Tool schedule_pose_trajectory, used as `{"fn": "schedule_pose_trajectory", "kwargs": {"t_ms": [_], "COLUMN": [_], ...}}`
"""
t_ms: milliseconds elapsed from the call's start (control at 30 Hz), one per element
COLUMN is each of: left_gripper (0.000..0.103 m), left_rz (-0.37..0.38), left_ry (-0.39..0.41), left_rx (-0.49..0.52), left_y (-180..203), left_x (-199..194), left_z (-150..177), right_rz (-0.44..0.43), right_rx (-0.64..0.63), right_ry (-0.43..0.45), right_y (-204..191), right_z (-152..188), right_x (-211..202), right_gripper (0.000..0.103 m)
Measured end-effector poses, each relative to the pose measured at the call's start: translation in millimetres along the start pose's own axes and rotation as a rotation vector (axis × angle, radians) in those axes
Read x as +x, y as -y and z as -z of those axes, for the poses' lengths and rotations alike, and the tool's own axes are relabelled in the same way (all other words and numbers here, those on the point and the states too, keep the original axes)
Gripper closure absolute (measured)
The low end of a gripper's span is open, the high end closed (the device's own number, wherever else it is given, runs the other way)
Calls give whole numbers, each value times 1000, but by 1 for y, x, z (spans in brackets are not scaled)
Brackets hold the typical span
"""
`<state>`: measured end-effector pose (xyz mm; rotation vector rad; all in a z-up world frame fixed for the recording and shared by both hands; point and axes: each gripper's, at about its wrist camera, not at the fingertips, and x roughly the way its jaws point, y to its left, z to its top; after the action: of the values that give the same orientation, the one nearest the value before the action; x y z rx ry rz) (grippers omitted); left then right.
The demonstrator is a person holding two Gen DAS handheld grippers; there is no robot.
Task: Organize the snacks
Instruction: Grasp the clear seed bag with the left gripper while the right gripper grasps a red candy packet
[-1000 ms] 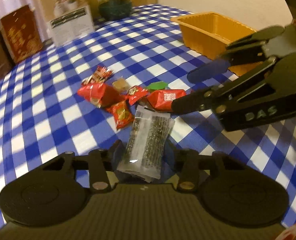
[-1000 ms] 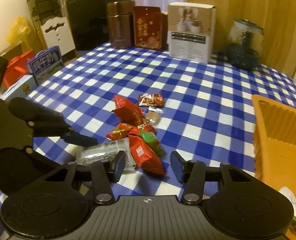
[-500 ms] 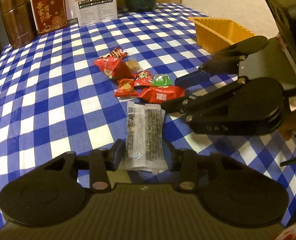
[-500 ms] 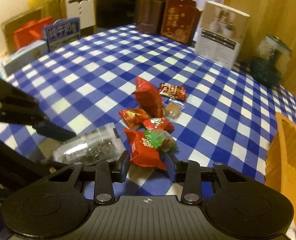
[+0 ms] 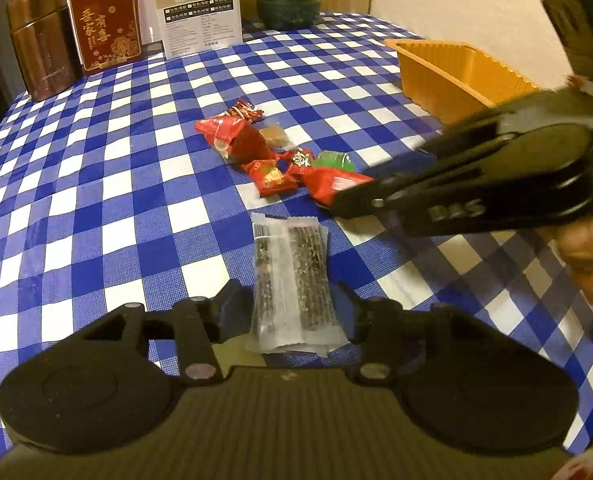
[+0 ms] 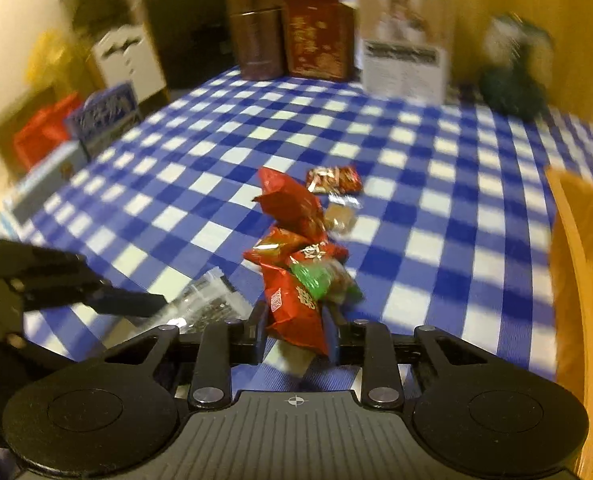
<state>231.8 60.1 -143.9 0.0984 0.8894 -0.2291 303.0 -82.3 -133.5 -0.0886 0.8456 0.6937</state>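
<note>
the right gripper (image 6: 296, 332) is closing its jaws on a red snack packet (image 6: 292, 312), which is seen between the pads at 6 o'clock of the snack pile; the pads seem just at its sides, so a firm grasp cannot be confirmed yet. the left gripper (image 5: 288, 312) has its jaws opening, and a clear seaweed packet (image 5: 292, 280) lies between them on the checked tablecloth (image 5: 96, 200), released. the orange tray (image 5: 448, 68) stands at 2 o'clock of the pile, well apart. the closing should be finished before any lifting. the green candy (image 6: 312, 280) resting on the red packet may be dragged along, so a slow, straight lift is advised.
</note>
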Motion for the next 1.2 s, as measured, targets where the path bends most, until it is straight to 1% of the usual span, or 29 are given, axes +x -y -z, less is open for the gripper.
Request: {"fn": "schedule_pose_trajectory", "kwargs": {"t_ms": [100, 200, 300, 367, 433, 533, 633, 700, 767, 867, 967, 1033, 1100, 1167, 1200], "left_gripper": [57, 58, 58, 58, 58, 58, 59, 57, 55, 54, 54, 54, 55, 63, 64], "left_rz": [0, 3, 4, 1, -3, -12, -16, -20, -23, -36, -43, -43, -44, -46, -46], "left_ry": [4, 3, 5, 7, 11, 11, 19, 25, 32, 42, 49, 50, 51, 55, 56], "left_rx": [-5, -15, -23, -26, -23, -8, -14, -14, -17, -8, 1, 5, 7, 8, 6], "left_y": [1, 5, 10, 14, 16, 19, 18, 18, 17, 19, 20, 21, 21, 20, 20], "left_x": [-1, -6, -11, -13, -13, -11, -9, -8, -7, -4, -2, -2, -2, -3, -3], "left_z": [0, 4, 9, 13, 14, 13, 12, 12, 11, 10, 9, 9, 10, 10, 10], "right_rz": [-33, -45, -24, 3, 23, 28, 57, 69, 99, 116, 134, 138, 135, 132, 133], "right_rx": [147, 253, 302, 287, 242, 192, 140, 97, 48, -3, -56, -66, -57, -42, -36], "right_ry": [-20, -31, -34, -41, -58, -44, -35, -28, -30, -32, -31, -35, -32, -27, -25], "right_y": [13, 22, 27, 25, 22, 17, 11, 6, -1, -9, -15, -17, -16, -15, -15], "right_z": [8, 17, 28, 35, 41, 43, 44, 45, 47, 49, 51, 52, 51, 50, 49], "right_x": [-16, -35, -51, -58, -58, -57, -55, -52, -46, -40, -33, -30, -29, -29, -30], "right_gripper": [74, 74, 74, 74, 74, 73, 71, 66, 56, 55, 55, 56, 67, 73, 74]}}
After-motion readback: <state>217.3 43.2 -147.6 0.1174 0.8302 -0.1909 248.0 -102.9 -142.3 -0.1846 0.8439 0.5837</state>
